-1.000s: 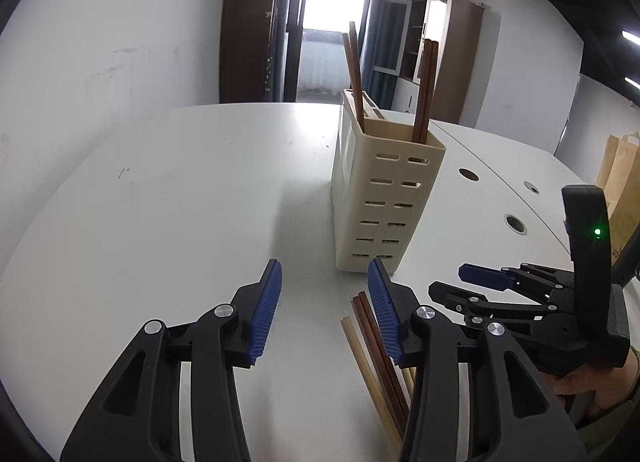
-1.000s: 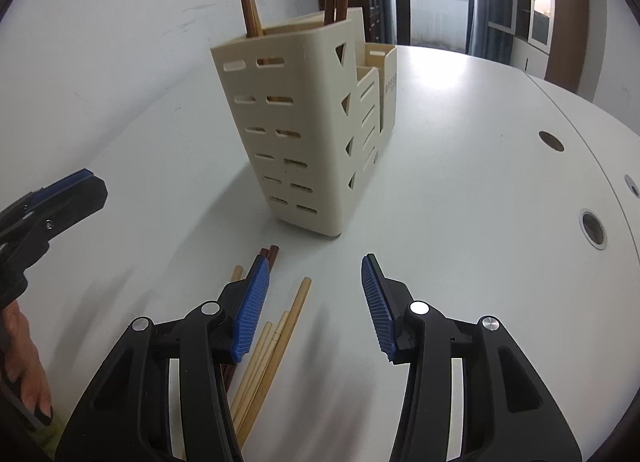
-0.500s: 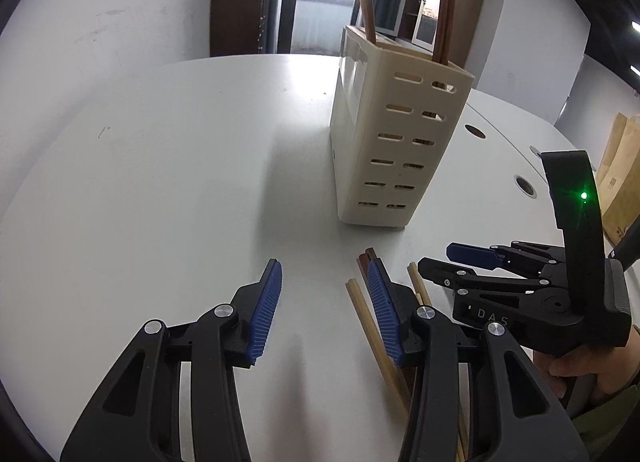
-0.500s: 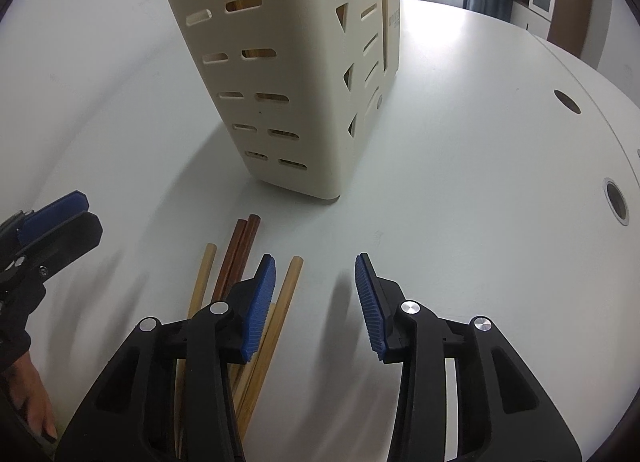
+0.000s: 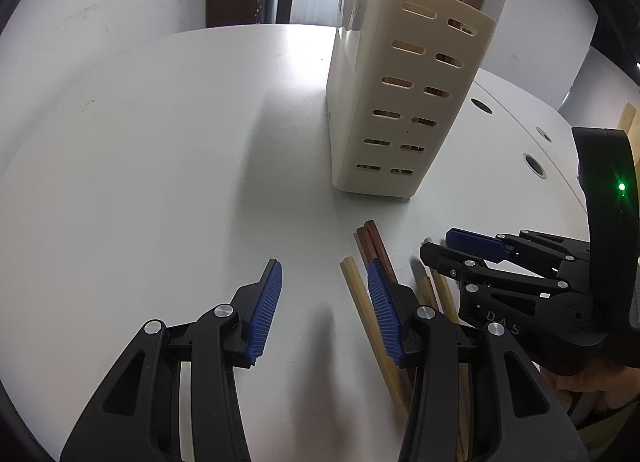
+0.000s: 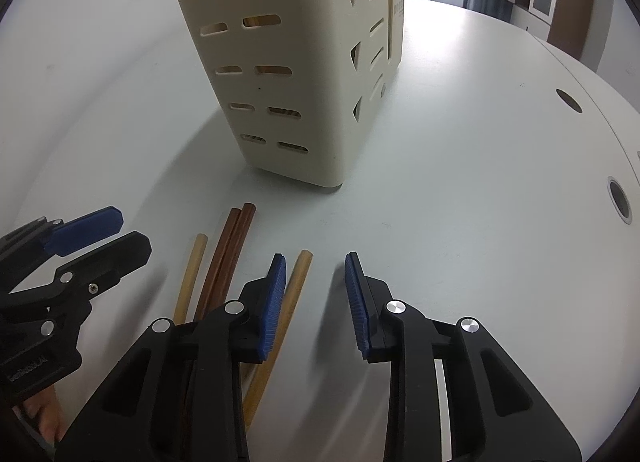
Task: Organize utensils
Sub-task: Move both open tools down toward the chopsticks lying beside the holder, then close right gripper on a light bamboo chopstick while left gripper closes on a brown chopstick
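Two grippers closing in on loose chopsticks beside a slotted holder

Left wrist view: the left gripper (image 5: 324, 302), jaws partly open and empty, is sinking toward the chopsticks (image 5: 372, 246) at lower centre, the cream holder (image 5: 400, 110) now looming above. Right wrist view: the right gripper (image 6: 316, 298), jaws just narrowing with nothing between them, is hovering beside a pale chopstick (image 6: 294, 286); a pickup looks imminent. White table (image 6: 480, 182), window behind.

Each camera rides just behind its own claw, angled steeply down, close over the worktop (image 5: 140, 134). The left view faces the holder (image 5: 400, 102) from its left; the right view faces it from its right. Both share the holder, the chopsticks (image 6: 228, 254) and the other claw.
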The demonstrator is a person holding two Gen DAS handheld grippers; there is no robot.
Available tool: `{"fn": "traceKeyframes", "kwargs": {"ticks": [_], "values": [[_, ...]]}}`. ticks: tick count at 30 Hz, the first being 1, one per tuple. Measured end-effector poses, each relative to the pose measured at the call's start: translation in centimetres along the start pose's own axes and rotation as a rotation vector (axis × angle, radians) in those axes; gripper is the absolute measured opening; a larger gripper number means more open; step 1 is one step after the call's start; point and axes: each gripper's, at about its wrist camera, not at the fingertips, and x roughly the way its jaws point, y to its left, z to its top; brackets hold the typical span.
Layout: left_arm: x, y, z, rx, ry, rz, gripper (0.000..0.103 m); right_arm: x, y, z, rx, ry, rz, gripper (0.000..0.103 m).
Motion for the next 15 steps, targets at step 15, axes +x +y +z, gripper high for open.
{"fn": "traceKeyframes", "kwargs": {"ticks": [15], "values": [[2.8, -0.5, -0.2, 0.016, 0.046, 0.014, 0.045, -0.3, -1.7, -0.2, -0.005, -0.002, 0.016, 0.013]]}}
